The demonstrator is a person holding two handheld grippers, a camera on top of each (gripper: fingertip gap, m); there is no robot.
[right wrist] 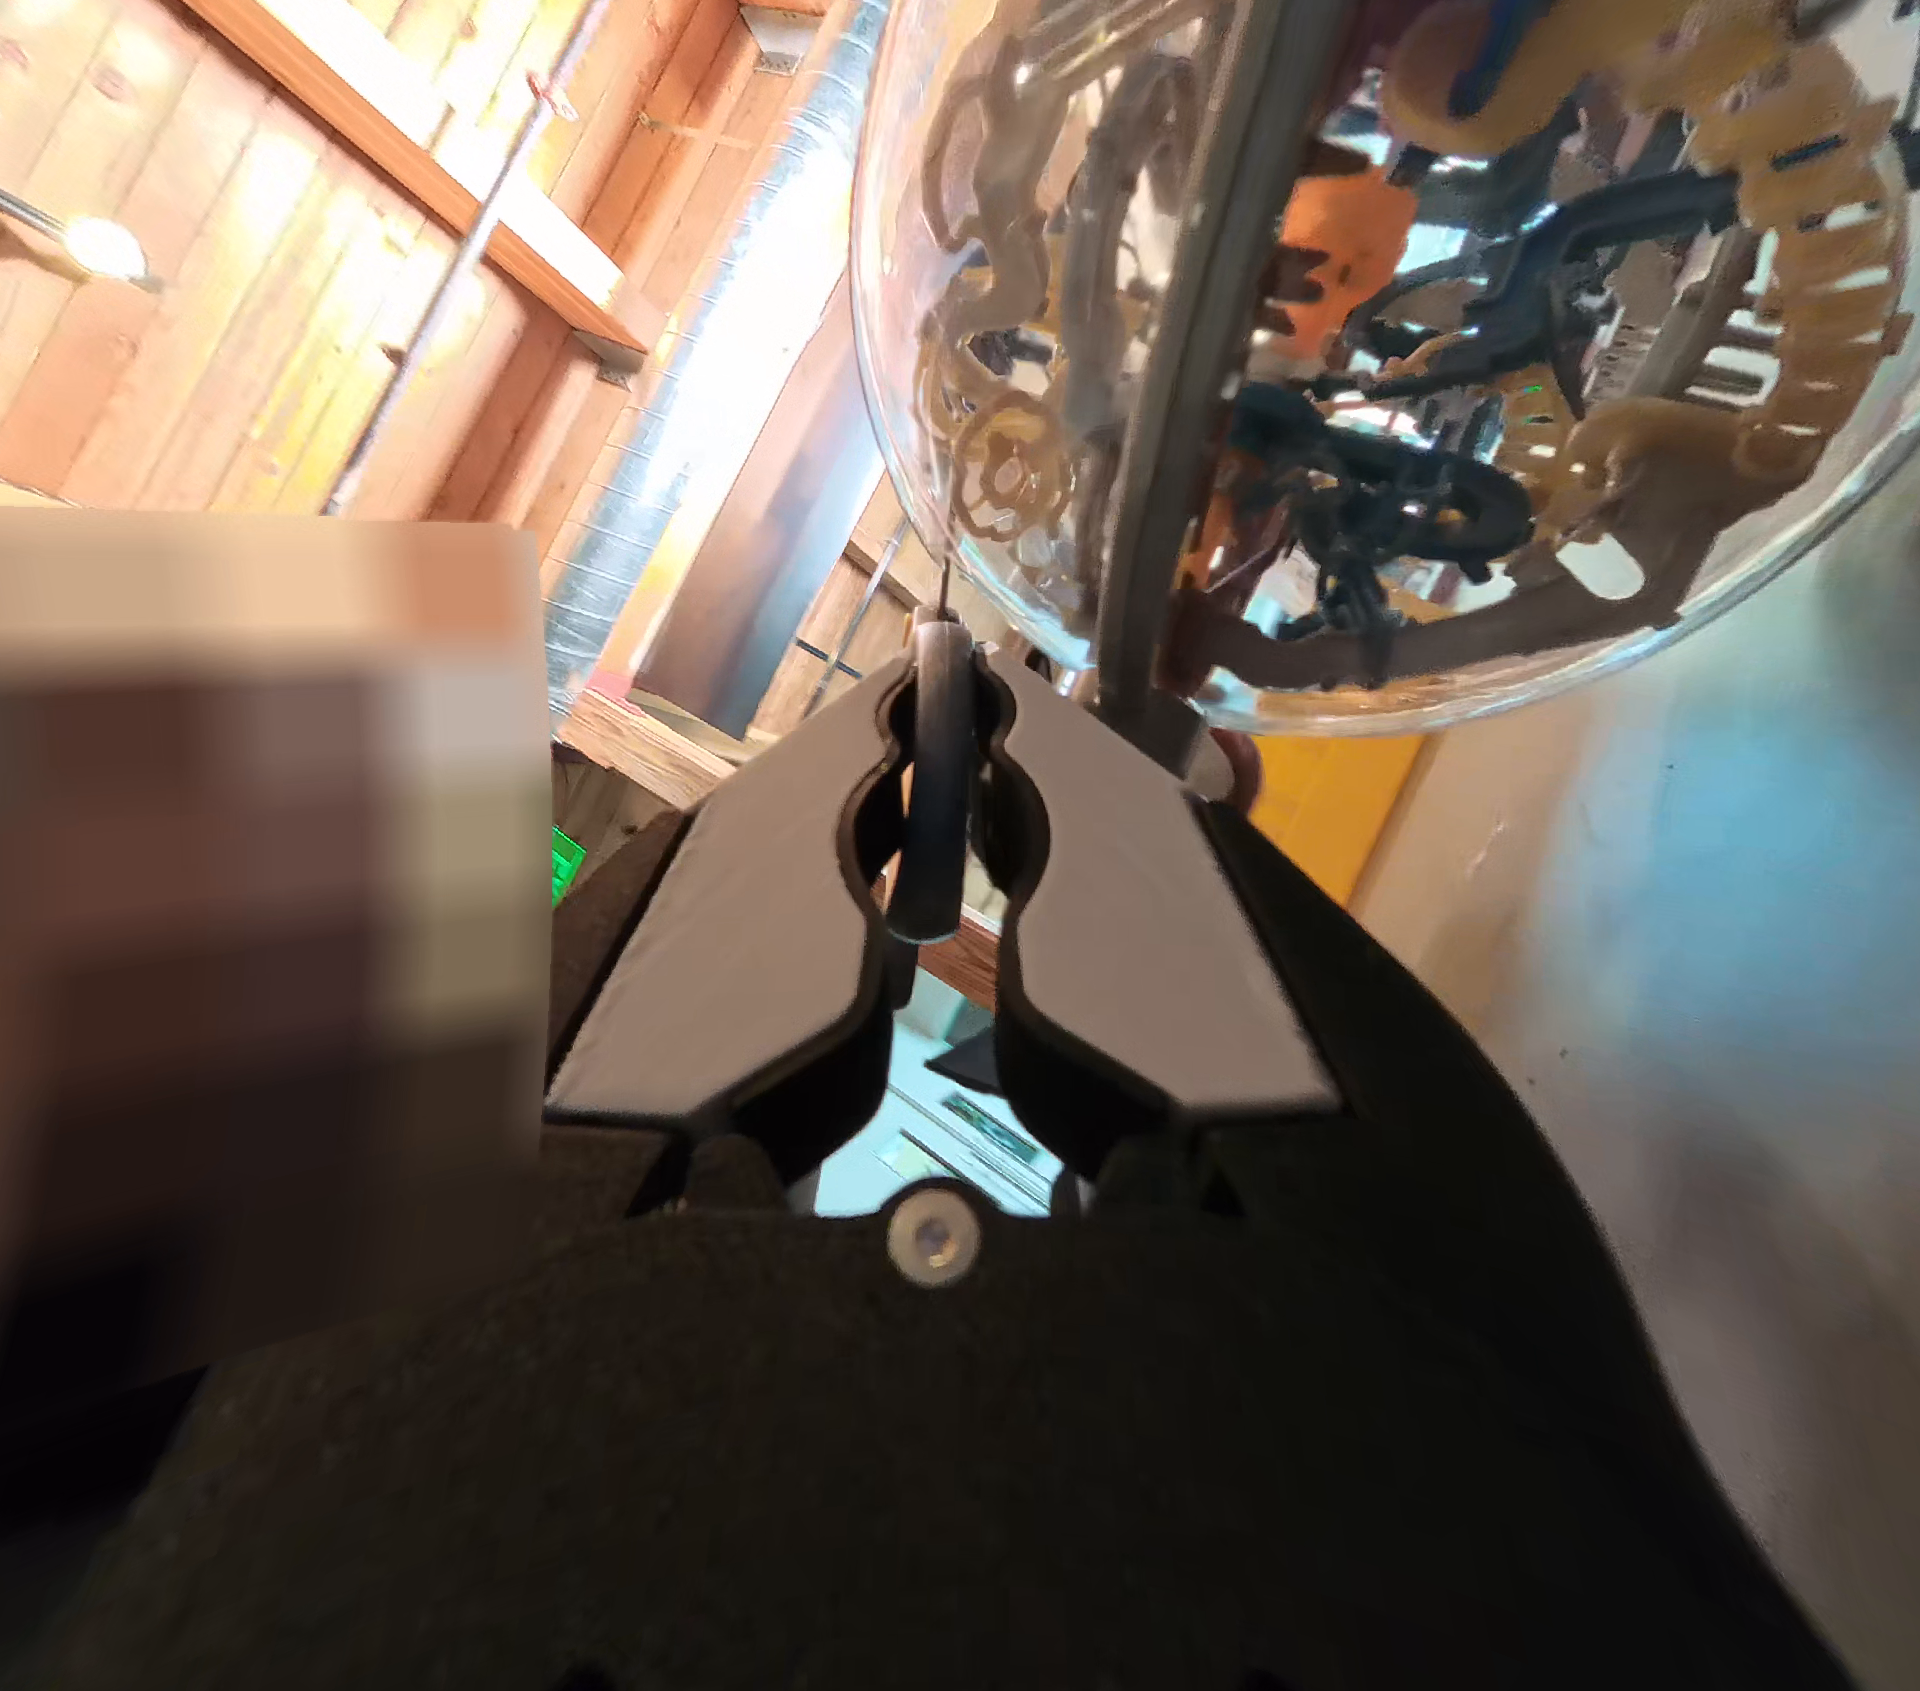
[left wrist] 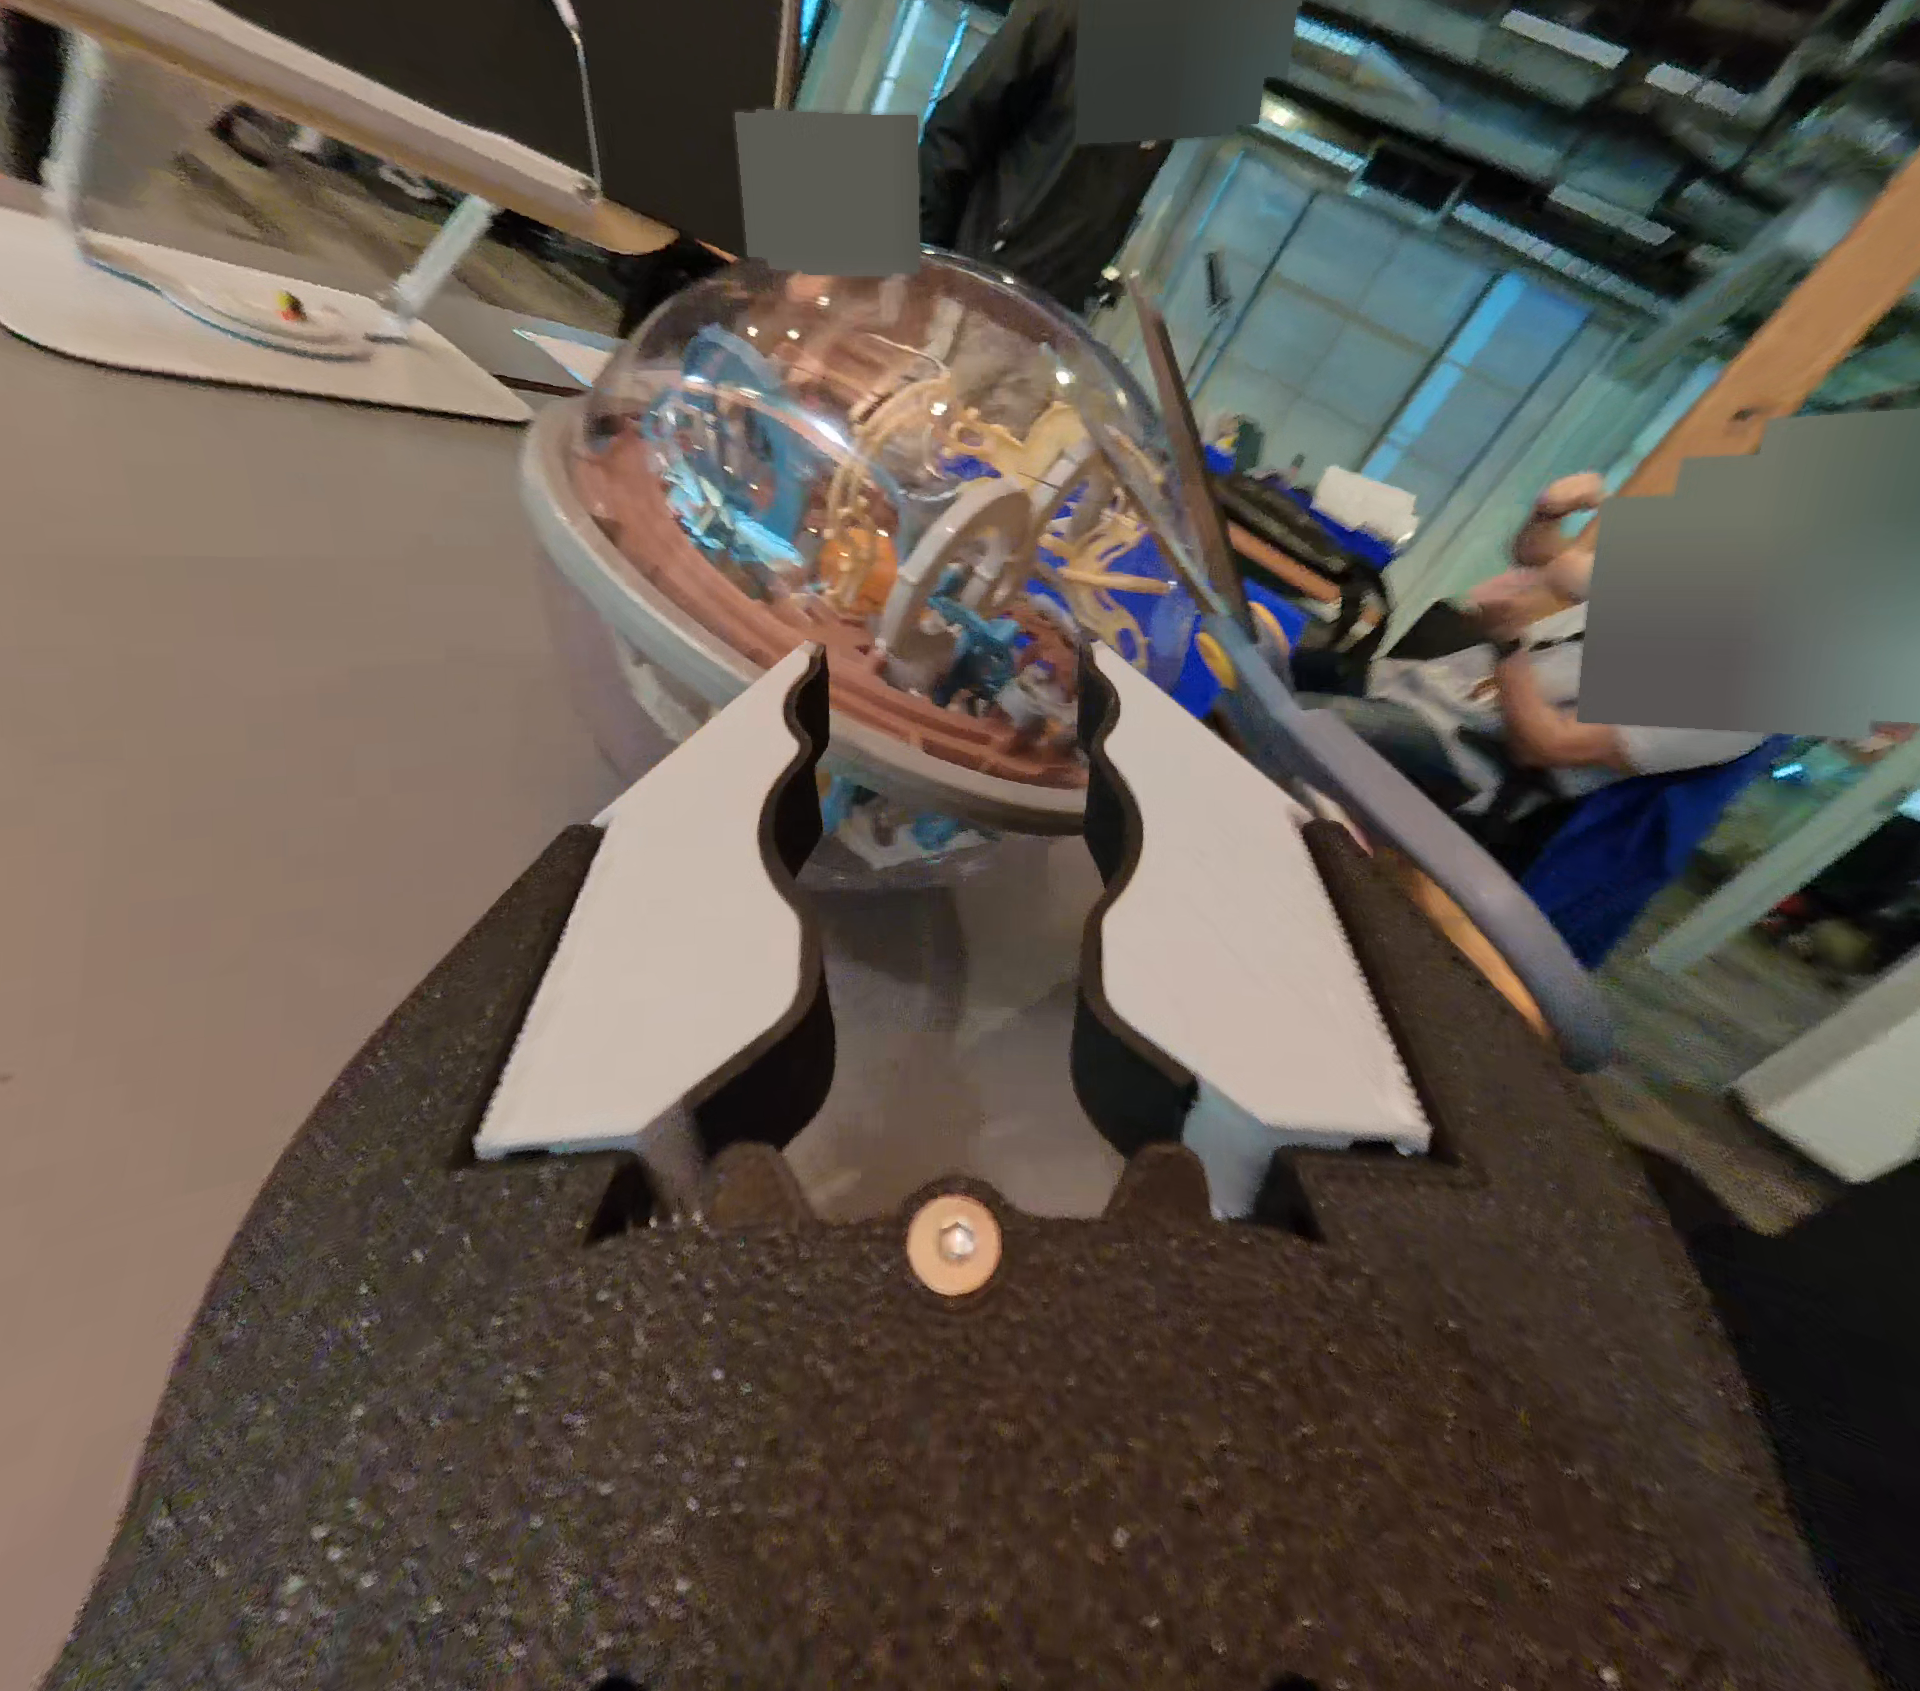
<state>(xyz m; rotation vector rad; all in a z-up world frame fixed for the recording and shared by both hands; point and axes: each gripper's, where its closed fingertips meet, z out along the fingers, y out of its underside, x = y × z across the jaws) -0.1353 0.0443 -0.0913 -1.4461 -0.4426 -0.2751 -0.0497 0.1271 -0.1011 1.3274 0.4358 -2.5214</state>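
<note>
Left wrist view: the left gripper (left wrist: 951, 654), spread and holding nothing, faces one clear plastic maze ball (left wrist: 883, 540) on a grey table (left wrist: 260, 654), its grey rim tilted. Right wrist view: the right gripper (right wrist: 951, 675) pinches a dark curved bar (right wrist: 930, 820) beside the ball (right wrist: 1403, 239).

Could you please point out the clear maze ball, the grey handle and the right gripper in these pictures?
maze ball (left wrist: 831, 436), left wrist view, clear dome.
grey handle (right wrist: 928, 800), right wrist view, curved bar between the fingers.
right gripper (right wrist: 948, 685), right wrist view, between fingertips.
</note>
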